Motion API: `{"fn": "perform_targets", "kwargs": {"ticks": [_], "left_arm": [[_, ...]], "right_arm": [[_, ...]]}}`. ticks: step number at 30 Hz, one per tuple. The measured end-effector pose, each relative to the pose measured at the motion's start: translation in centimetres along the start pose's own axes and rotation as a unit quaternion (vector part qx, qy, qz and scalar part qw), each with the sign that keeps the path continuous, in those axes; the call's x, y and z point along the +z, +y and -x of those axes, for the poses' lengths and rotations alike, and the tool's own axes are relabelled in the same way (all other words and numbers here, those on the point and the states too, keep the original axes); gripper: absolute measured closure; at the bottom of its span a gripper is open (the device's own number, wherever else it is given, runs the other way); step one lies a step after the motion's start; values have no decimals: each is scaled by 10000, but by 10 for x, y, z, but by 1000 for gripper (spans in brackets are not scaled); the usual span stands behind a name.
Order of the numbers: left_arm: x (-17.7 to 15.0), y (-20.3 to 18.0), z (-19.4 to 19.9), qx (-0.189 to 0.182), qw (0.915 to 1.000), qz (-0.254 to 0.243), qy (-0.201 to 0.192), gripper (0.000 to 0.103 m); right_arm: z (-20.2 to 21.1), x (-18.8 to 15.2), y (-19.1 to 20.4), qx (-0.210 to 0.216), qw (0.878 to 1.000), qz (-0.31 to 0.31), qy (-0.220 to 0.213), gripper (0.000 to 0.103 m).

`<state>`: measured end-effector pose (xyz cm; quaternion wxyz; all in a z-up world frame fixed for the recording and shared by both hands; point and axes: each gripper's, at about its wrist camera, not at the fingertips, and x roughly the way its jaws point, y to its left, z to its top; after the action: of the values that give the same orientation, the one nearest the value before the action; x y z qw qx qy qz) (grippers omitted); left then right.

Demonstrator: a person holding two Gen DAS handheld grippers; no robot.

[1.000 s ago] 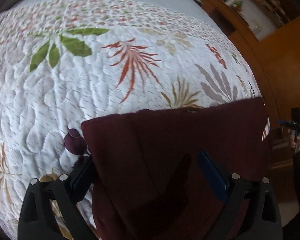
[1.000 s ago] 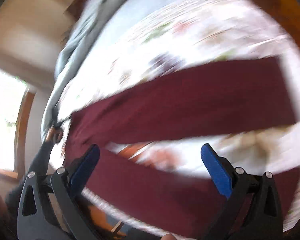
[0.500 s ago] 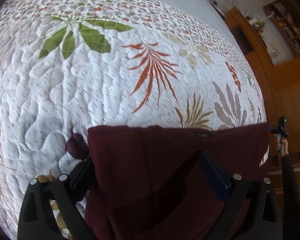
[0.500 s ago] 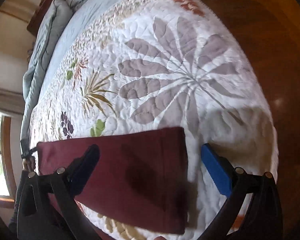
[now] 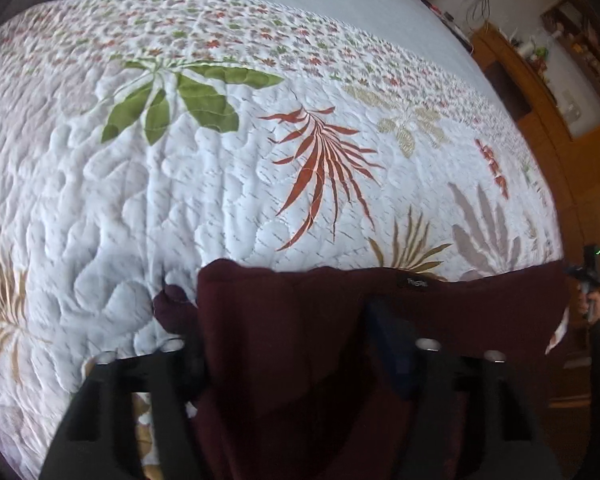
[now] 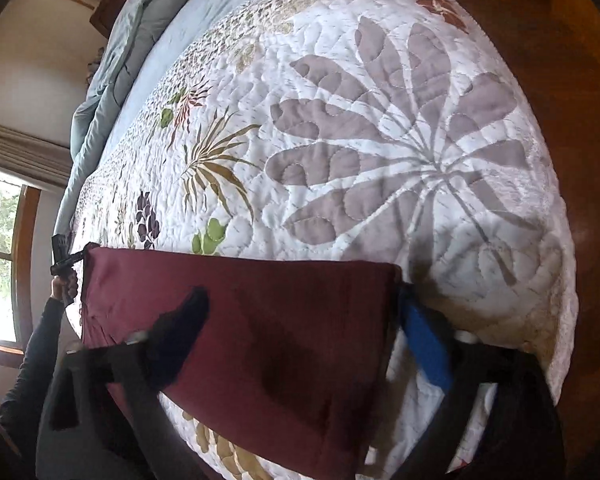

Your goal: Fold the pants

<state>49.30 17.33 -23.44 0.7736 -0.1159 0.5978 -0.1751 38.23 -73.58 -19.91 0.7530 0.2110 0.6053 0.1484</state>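
Both tools (image 5: 288, 360) (image 6: 300, 340) low, spread-fingered over maroon pants (image 6: 260, 320).

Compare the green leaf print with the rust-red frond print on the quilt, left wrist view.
The green leaf print has broad, rounded leaflets; the rust-red frond print has thin, pointed ones. The green one lies farther from the maroon pants; the red one reaches nearer. Both are on the white quilt.

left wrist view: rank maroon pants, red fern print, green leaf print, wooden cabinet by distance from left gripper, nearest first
1. maroon pants: between the left gripper fingers, bottom centre.
2. red fern print: on the quilt just beyond the pants' edge.
3. green leaf print: farther up, left.
4. wooden cabinet: off the bed, far right.
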Motion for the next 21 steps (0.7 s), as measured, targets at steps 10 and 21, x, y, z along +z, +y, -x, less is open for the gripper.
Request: {"fn": "perform_targets", "kwargs": {"ticks": [10, 21], "left_arm": [[-14, 4, 18, 57, 9990, 268, -345, 79], [-27, -15, 77, -97, 9940, 334, -1039, 84]], "right_arm": [[14, -6, 3, -160, 9996, -89, -215, 81], [61, -23, 34, -457, 9948, -22, -907, 81]]}}
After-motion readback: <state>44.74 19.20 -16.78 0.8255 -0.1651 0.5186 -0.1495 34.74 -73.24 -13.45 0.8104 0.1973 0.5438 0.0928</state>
